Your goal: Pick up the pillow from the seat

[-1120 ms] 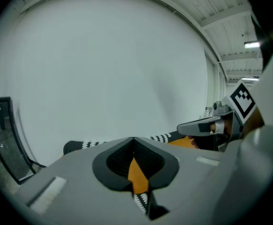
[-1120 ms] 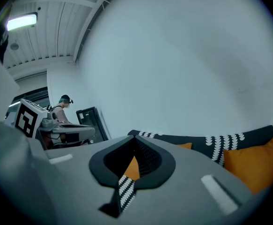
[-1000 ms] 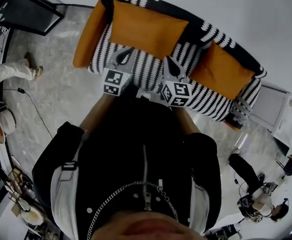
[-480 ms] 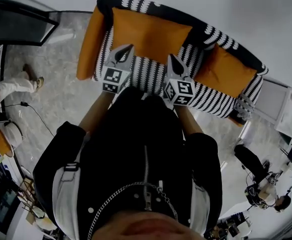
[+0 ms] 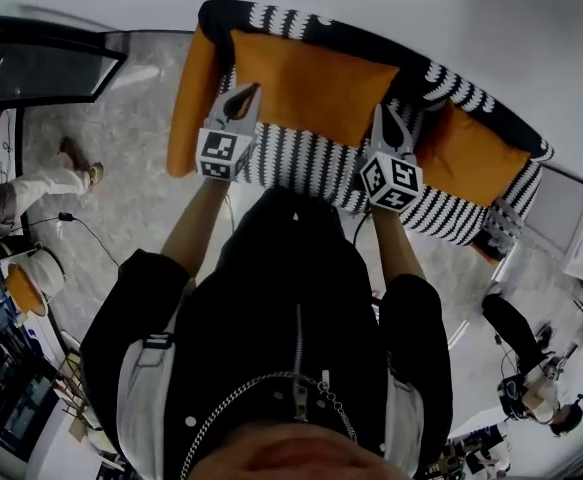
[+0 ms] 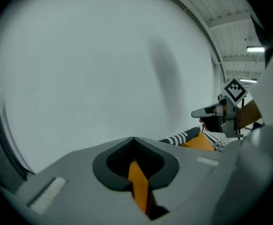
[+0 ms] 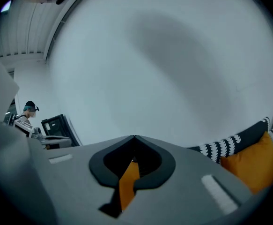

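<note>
Nothing is lifted yet. The big orange pillow (image 5: 311, 83) leans against the backrest of the striped sofa (image 5: 301, 158), its lower edge on the seat, between two more orange cushions, one at the left arm (image 5: 186, 98) and one on the right (image 5: 471, 158).

The left gripper (image 5: 241, 96) is at the pillow's lower left corner and the right gripper (image 5: 387, 120) at its lower right corner, so the two flank it. From the head view I cannot tell whether either one touches the fabric.

Both are closed, tip against tip, as each gripper's own view shows: left (image 6: 133, 138), right (image 7: 135, 136). Both point past the sofa at the pale wall. A thin orange strip shows in the slot behind each pair of tips. It looks like the pillow seen through the gap, and I cannot make out any fabric pinched there.

The approach looks done. What is left is the pick itself: getting a hold, either by squeezing the pillow between the two closed grippers or by opening one on a corner, and then raising it clear of the seat.
</note>
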Available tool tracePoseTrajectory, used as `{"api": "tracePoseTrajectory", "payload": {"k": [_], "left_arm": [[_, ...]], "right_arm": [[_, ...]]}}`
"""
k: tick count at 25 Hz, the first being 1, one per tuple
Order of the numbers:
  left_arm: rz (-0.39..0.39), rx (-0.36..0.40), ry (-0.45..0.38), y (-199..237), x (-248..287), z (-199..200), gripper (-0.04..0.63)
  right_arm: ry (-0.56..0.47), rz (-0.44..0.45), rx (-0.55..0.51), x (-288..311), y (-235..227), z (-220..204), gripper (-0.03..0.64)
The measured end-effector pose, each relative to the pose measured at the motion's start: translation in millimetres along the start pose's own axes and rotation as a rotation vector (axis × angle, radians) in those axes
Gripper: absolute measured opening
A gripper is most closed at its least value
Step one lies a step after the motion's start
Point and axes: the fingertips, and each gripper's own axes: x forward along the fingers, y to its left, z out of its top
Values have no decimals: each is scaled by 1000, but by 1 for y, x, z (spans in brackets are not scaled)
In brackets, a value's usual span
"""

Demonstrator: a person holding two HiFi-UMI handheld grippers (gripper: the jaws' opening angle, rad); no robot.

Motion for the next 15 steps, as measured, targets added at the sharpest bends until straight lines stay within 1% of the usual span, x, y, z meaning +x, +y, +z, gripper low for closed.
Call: {"api": "tracePoseTrajectory", "payload": {"k": [2, 5, 8, 12, 14, 15], "left_arm": [[19, -22, 15, 21, 14, -6, 9], [65, -27, 40, 47, 39, -17, 9], [110, -56, 80, 73, 66, -34, 9], [154, -60, 118, 115, 87, -52, 9], [167, -70, 134, 131, 99, -63, 11], [172, -79, 145, 138, 107, -70, 23]], "right_arm": [[0, -16, 8, 16, -16, 2, 2], [8, -37, 8, 38, -45, -1, 3], [25, -88, 20, 58, -72, -7, 3], [48, -137, 54, 91, -84, -23, 3], [63, -148, 45, 106, -90, -31, 3], [71, -153, 31, 113, -93, -35, 3]]}}
